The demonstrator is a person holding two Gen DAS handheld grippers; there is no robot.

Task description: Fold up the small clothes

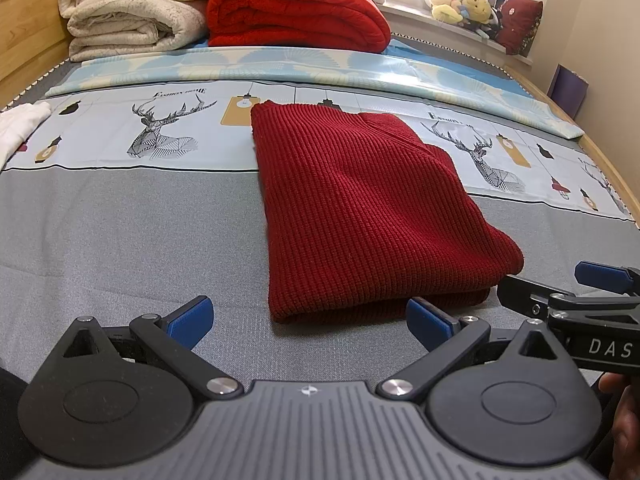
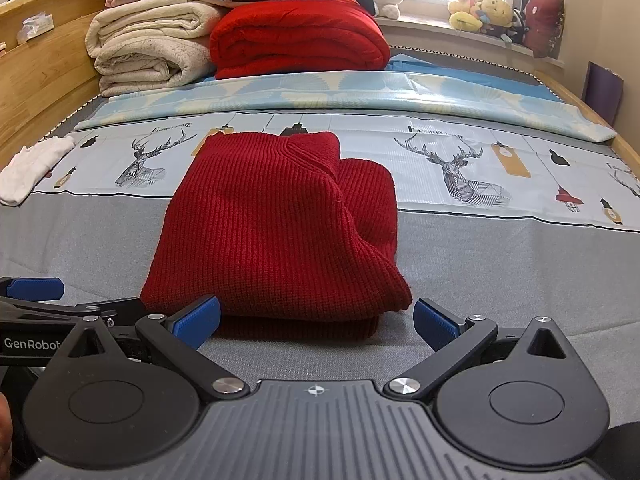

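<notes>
The left tongs (image 1: pixel 308 322) and right tongs (image 2: pixel 316 320) gape wide, holding nothing, side by side at the bed's (image 1: pixel 120 232) near edge. The folded red sweater (image 1: pixel 360 208) lies just beyond them, mid-bed, on the grey bedspread.

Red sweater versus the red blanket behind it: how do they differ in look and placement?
The sweater is a darker red, ribbed knit, folded flat and low on the bedsheet; the blanket is brighter, fluffy, folded into a thick bundle. The sweater lies alone near the open left gripper and right gripper; the blanket sits far back beside the cream blankets. Both are folded and red.
</notes>
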